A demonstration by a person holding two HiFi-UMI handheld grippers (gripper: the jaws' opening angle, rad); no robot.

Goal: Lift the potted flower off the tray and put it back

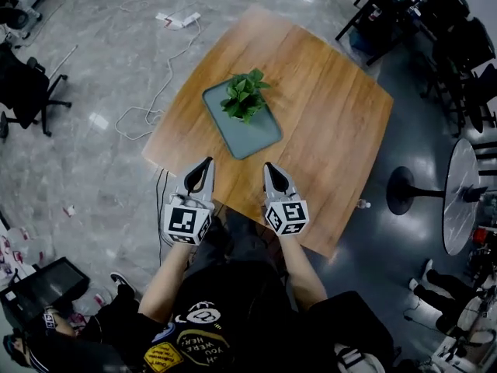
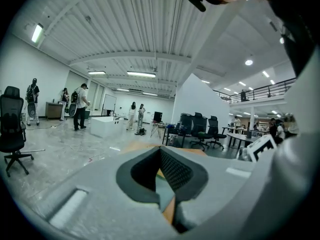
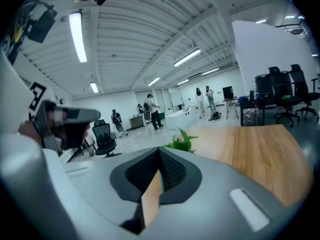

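Holding the left tongs (image 1: 206, 164) at lower centre of the head view, tips pinched together on nothing. Holding the right tongs (image 1: 269, 168) beside them, pressed tight too, gripping nothing. Pointing both up-frame over the near edge of the wooden worktop (image 1: 334, 130). Spotting the grey tray (image 1: 262, 137) just beyond, mid-frame. Seeing the potted flower (image 1: 245, 95) sitting upright on its far end, apart from both tips.
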